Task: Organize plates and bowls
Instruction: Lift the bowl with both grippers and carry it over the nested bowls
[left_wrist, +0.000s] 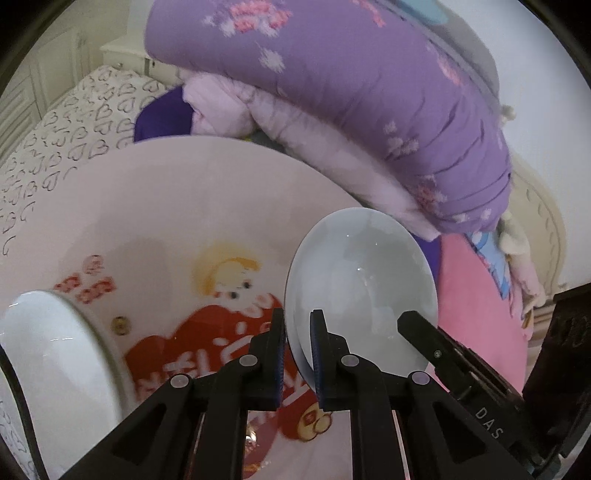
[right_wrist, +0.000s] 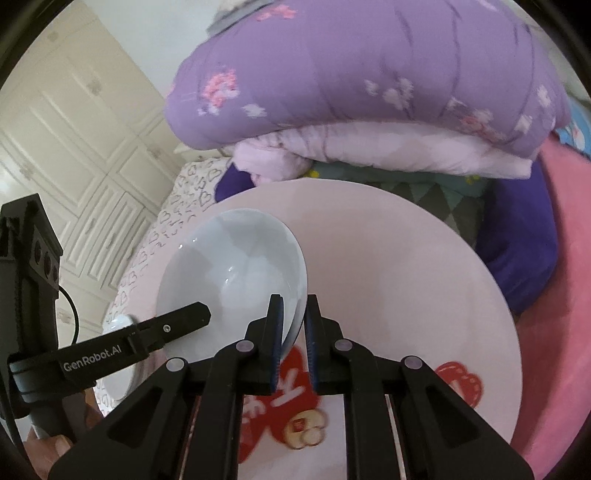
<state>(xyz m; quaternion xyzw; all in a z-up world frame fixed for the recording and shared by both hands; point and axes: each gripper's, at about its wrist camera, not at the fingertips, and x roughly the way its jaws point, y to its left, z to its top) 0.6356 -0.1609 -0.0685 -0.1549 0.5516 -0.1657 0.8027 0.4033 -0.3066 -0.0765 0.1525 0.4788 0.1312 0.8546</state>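
Jaws clamped from both sides on one white bowl (left_wrist: 362, 273) over the pink table (left_wrist: 177, 206).

Left gripper (left_wrist: 297, 321) pinches the bowl's left rim between its blue pads, and the right gripper (right_wrist: 293, 306) bites the opposite rim, so the bowl (right_wrist: 232, 266) hangs tilted between them, hollow facing the cameras. Below, red cartoon print (left_wrist: 207, 347) shows on the round tabletop. A second white dish (left_wrist: 55, 369) sits at the table's left edge. Beyond, a folded purple quilt (left_wrist: 332, 74) is piled on a heart-patterned sheet (left_wrist: 74, 129).
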